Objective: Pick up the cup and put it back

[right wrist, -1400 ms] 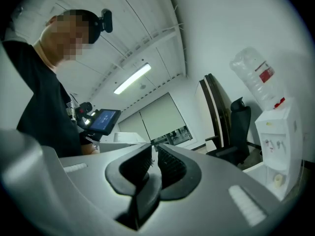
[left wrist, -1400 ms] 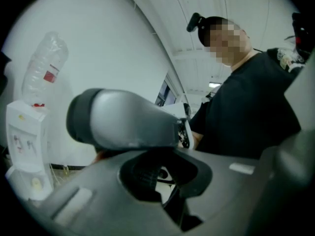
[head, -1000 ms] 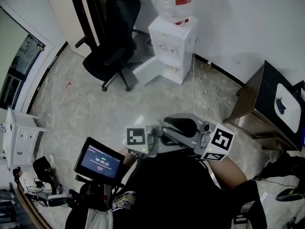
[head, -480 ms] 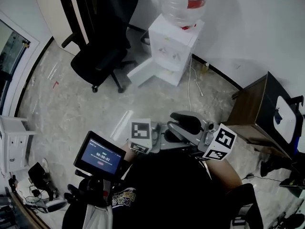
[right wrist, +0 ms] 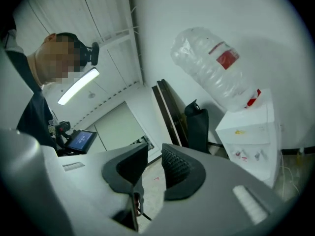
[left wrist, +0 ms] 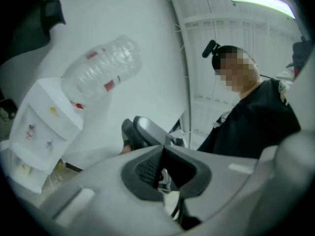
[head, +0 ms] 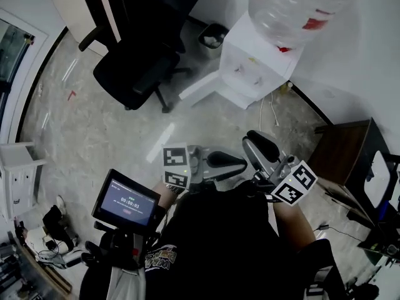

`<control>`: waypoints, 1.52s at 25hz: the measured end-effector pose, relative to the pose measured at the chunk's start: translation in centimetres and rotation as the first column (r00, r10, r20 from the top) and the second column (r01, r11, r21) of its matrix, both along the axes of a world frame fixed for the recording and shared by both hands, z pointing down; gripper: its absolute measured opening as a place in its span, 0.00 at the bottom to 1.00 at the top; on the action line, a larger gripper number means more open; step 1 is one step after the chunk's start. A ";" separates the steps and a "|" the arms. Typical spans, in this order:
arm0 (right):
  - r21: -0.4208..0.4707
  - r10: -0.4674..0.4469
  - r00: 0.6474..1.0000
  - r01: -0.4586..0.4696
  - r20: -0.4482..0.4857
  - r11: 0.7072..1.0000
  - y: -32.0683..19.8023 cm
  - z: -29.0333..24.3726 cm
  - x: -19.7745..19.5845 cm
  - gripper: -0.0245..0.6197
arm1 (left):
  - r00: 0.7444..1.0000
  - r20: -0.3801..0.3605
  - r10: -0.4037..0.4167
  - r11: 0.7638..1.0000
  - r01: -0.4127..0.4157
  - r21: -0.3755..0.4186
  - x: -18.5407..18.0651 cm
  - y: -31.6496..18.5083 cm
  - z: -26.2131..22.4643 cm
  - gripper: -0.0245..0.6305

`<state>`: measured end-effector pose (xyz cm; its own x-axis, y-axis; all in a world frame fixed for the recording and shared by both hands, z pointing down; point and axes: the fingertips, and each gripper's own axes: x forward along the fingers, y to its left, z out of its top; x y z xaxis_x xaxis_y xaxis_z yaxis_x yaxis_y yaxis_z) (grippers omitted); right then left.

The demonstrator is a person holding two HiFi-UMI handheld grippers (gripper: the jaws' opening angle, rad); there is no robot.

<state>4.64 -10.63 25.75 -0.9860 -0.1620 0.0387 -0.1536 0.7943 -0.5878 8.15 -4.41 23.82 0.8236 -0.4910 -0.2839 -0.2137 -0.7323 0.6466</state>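
Observation:
No cup shows in any view. In the head view both grippers are held close in front of the person's dark shirt. My left gripper (head: 242, 162) points right, and in the left gripper view (left wrist: 162, 151) its pads meet at the tip with nothing between them. My right gripper (head: 261, 147) points up and left toward the water dispenser (head: 256, 74). In the right gripper view the right gripper (right wrist: 154, 151) has a narrow gap between its pads. Its jaws have just been closing, with nothing in the gap.
A big water bottle (head: 300, 5) tops the dispenser. A black office chair (head: 137, 61) stands at the left. A dark side table (head: 344, 155) with a white sheet (head: 377, 181) is at the right. A small screen (head: 125, 203) sits low left. A cable (head: 272, 114) lies on the floor.
The head view has swung toward the dispenser, which now looms larger at the upper right. Both grippers shifted right, and the right one's jaws now point more upward, apart from the left.

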 end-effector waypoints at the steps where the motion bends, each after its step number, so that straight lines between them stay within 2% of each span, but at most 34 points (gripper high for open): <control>1: -0.016 0.027 0.999 -0.027 -0.034 1.000 -1.0 1.3 -0.3 0.18 | 0.999 -0.007 -0.049 0.999 0.049 -0.024 -1.3 -1.0 0.9 0.04; 3: -0.038 0.092 0.990 -0.096 -0.108 0.995 -2.4 3.2 -0.5 0.16 | 0.984 0.007 -0.177 0.982 0.178 -0.071 -3.7 -2.4 2.2 0.04; 4: -0.034 0.127 0.980 -0.134 -0.151 0.990 -2.9 4.0 -0.4 0.13 | 0.966 0.040 -0.257 0.961 0.259 -0.094 -4.9 -2.9 3.0 0.04; 6: 0.015 0.186 0.956 -0.187 -0.229 0.982 -4.2 6.1 -0.3 0.05 | 0.904 0.149 -0.402 0.900 0.419 -0.117 -6.9 -4.2 5.7 0.04; 8: 0.049 0.180 0.943 -0.173 -0.281 0.984 -6.1 9.6 -0.6 0.05 | 0.842 0.223 -0.491 0.842 0.525 -0.124 -7.9 -6.0 9.6 0.04; 11: -0.019 0.065 0.939 -0.076 -0.336 0.997 -8.0 15.9 -1.1 0.05 | 0.784 0.227 -0.578 0.748 0.620 -0.237 -8.0 -8.3 14.8 0.04; 13: -0.062 -0.006 0.934 -0.017 -0.356 0.998 -8.8 19.8 -1.5 0.05 | 0.746 0.239 -0.622 0.693 0.666 -0.277 -8.0 -9.2 17.8 0.04; 18: -0.082 -0.066 0.900 0.034 -0.431 0.996 -11.6 31.3 -2.2 0.05 | 0.656 0.274 -0.703 0.578 0.752 -0.316 -9.1 -10.2 25.8 0.04; 20: -0.076 -0.063 0.882 0.031 -0.467 0.997 -12.2 36.2 -2.3 0.05 | 0.630 0.310 -0.712 0.546 0.774 -0.320 -9.3 -9.7 29.3 0.04; 22: -0.078 -0.052 0.864 0.014 -0.500 0.997 -12.5 40.9 -2.6 0.05 | 0.616 0.355 -0.703 0.537 0.787 -0.304 -9.4 -9.1 32.9 0.04; 25: -0.085 0.002 0.848 -0.055 -0.530 0.995 -13.5 46.8 -2.8 0.05 | 0.621 0.396 -0.676 0.549 0.784 -0.291 -9.6 -8.8 38.5 0.04; 27: -0.038 0.053 0.830 -0.089 -0.555 0.995 -14.4 50.3 -2.6 0.05 | 0.630 0.435 -0.644 0.582 0.772 -0.256 -9.3 -8.6 41.9 0.04; 29: 0.024 0.099 0.809 -0.105 -0.580 0.994 -15.2 54.1 -2.2 0.07 | 0.636 0.465 -0.616 0.628 0.753 -0.199 -8.5 -8.3 44.7 0.04; 30: 0.051 0.122 0.795 -0.115 -0.595 0.992 -15.6 56.5 -1.9 0.10 | 0.638 0.476 -0.606 0.647 0.743 -0.172 -8.3 -8.3 46.0 0.04; 33: 0.105 0.182 0.745 -0.150 -0.642 0.983 -17.1 64.5 -1.6 0.10 | 0.642 0.500 -0.581 0.695 0.711 -0.105 -8.3 -8.5 51.0 0.04; 36: 0.165 0.243 0.702 -0.178 -0.670 0.970 -19.1 71.8 -1.8 0.14 | 0.651 0.500 -0.571 0.727 0.684 -0.059 -9.3 -9.2 56.4 0.04; 38: 0.207 0.296 0.680 -0.212 -0.670 0.955 -21.3 75.8 -2.3 0.16 | 0.674 0.453 -0.584 0.740 0.671 -0.044 -10.7 -10.4 59.2 0.04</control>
<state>2.39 -31.97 101.52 -0.6093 -0.4469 0.6550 -0.6851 0.7126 -0.1511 -2.51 -14.79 82.98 0.3137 -0.9389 0.1416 -0.8355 -0.2021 0.5109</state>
